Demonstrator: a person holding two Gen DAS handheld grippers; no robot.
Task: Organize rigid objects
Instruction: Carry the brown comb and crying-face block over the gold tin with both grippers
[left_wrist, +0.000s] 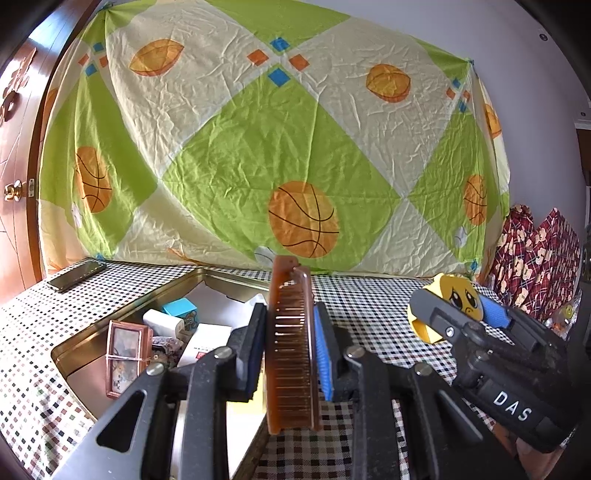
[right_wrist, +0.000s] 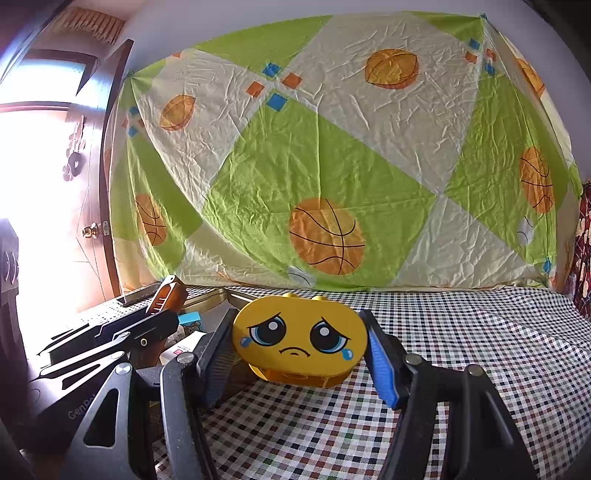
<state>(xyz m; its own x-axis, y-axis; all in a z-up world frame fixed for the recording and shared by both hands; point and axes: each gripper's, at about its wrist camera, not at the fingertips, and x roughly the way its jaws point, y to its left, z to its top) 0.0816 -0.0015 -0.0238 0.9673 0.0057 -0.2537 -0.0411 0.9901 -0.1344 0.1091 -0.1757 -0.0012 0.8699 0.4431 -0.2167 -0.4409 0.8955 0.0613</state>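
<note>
Two claws: each one clamps its own object above the checked cloth (right_wrist: 461, 332).
Left claw (left_wrist: 290, 332): jaws pressed together on a brown comb (left_wrist: 291, 347); the comb stands on edge between the pads, its teeth facing the viewer, its far end poking past the fingertips.
Right claw (right_wrist: 299, 347): jaws partway apart and clamped on a yellow sad-face block (right_wrist: 300, 338); the black pad touches its left end, the blue pad its right end.
Block: painted face with blue tears looks back toward the claw; its underside sits just above or on the cloth, cannot tell which.
Metal tin (left_wrist: 122, 314): low and to the left of the left claw, open, holding a small framed picture (left_wrist: 127, 358), a white box (left_wrist: 207, 341) and a blue box (left_wrist: 181, 308).
Phone (left_wrist: 75, 275): flat on the cloth, beyond the tin, far left of the left claw.
Sheet (left_wrist: 258, 140): green and cream with basketballs, hanging straight ahead of both claws.
Neighbours: the right claw sits to the right of the left one, apart from it.
</note>
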